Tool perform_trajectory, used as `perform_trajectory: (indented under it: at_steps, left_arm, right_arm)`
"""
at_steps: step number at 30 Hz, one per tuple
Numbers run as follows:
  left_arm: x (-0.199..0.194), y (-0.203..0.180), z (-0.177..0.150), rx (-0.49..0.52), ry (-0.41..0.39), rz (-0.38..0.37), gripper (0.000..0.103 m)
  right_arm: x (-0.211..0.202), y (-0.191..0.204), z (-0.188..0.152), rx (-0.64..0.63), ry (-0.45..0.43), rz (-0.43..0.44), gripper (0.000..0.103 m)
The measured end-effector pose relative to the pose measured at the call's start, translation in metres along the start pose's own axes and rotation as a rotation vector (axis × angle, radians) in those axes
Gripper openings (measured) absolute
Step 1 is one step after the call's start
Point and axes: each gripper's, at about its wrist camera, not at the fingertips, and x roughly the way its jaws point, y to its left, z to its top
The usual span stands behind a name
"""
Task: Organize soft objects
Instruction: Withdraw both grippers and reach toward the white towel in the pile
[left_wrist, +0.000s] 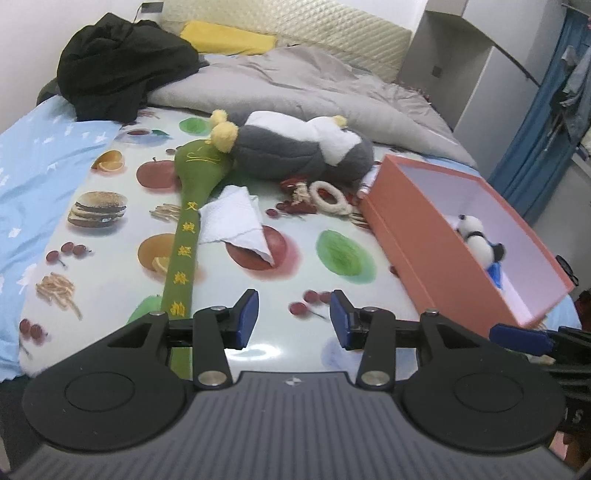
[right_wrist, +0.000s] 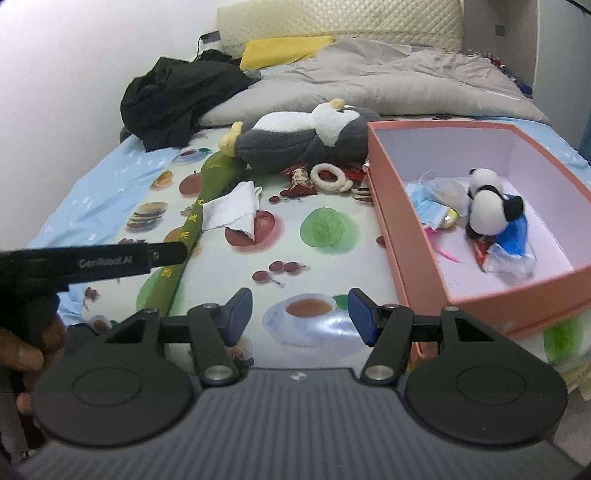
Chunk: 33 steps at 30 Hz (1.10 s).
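1. Penguin plush (left_wrist: 295, 147) lies on the bed's food-print cloth (left_wrist: 332, 254), beside the orange box (right_wrist: 406, 229) — panda toy (right_wrist: 484, 206) inside.
2. Left claw (left_wrist: 293, 319) and right claw (right_wrist: 299, 315) — both half open, empty.

Soft even indoor light, slight motion blur, fisheye-bent edges

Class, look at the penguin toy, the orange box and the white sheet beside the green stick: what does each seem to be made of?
Penguin toy: plush fleece, fuzzy and matt. Orange box: probably cardboard, with stiff, thin, straight walls and a smooth matt white inside. White sheet: likely paper towel or tissue, crumpled and folded, with a faintly textured surface.
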Motion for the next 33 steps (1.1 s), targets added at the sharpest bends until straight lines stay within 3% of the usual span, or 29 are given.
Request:
perform_trajectory:
  at_steps: [20, 33]
  left_arm:
    - [0.159, 0.036, 0.061, -0.026, 0.055, 0.041, 0.049]
    - [0.239, 0.046, 0.086, 0.021, 0.078, 0.096, 0.049]
  right_arm:
    - [0.153, -0.003, 0.060, -0.036, 0.013, -0.062, 0.059]
    - [0.246, -0.010, 0.092, -0.097, 0.002, -0.174, 0.057]
